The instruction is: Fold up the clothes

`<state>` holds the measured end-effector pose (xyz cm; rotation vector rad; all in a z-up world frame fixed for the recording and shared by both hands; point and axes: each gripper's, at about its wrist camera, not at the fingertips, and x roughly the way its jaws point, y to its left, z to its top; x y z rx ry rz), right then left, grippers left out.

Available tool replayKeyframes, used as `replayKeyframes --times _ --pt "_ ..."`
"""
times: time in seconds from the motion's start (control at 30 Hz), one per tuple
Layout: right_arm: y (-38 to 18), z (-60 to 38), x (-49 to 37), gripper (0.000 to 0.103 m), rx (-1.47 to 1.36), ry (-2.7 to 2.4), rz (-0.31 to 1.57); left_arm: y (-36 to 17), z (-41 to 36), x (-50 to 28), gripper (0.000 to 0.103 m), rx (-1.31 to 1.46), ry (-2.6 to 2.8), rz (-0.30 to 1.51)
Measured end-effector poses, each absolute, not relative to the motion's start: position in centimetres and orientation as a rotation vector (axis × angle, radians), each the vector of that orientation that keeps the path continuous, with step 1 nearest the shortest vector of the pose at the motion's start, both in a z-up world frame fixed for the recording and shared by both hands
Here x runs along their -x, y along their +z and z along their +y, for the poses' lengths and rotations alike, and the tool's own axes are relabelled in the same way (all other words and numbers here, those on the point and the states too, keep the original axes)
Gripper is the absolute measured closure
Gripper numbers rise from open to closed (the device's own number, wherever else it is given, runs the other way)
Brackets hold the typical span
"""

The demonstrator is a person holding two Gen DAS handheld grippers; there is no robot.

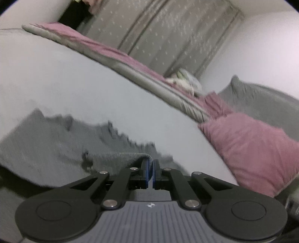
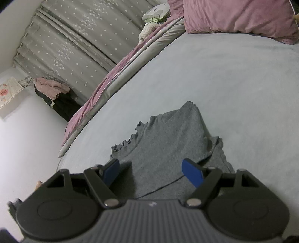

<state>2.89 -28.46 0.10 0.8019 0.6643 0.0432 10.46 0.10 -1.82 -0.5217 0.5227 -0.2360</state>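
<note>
Near the bed (image 2: 233, 78) edge, the grey top (image 2: 168, 142) is pinched by the left gripper (image 1: 150, 164) for folding; the right gripper (image 2: 151, 170) is held spread above it.

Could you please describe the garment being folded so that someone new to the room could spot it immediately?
Start at the wide pale blue bed sheet. Near its front edge lies the grey top, the sheet's only dark item, marked by a frilly lettuce-edge hem. The pink pillow is plain and sits at the bed's head.
</note>
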Motion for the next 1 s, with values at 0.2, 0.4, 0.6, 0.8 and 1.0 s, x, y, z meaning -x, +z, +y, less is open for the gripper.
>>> replayKeyframes --times 0.2,0.4,0.6,0.8,1.0 --pt "0.0 -28.4 -2.9 0.026 -0.8 0.043 0.668 -4.5 -1.2 -10.6 0.099 0.473 -0.335 0.645" --pt "-0.1 -28.2 -3.0 0.026 -0.794 0.047 0.677 -4.7 -0.8 -9.9 0.081 0.45 -0.441 0.685" --pt "-0.2 -27.8 -3.0 0.025 -0.781 0.05 0.685 -3.4 -1.4 -7.8 0.062 0.303 -0.533 0.721" --pt "-0.2 -27.3 -3.1 0.025 -0.751 0.06 0.692 -1.6 -0.4 -5.9 0.055 0.152 -0.489 0.727" --pt "-0.1 -26.1 -3.2 0.025 -0.692 0.07 0.711 -0.4 2.3 -4.7 0.048 0.094 -0.394 0.717"
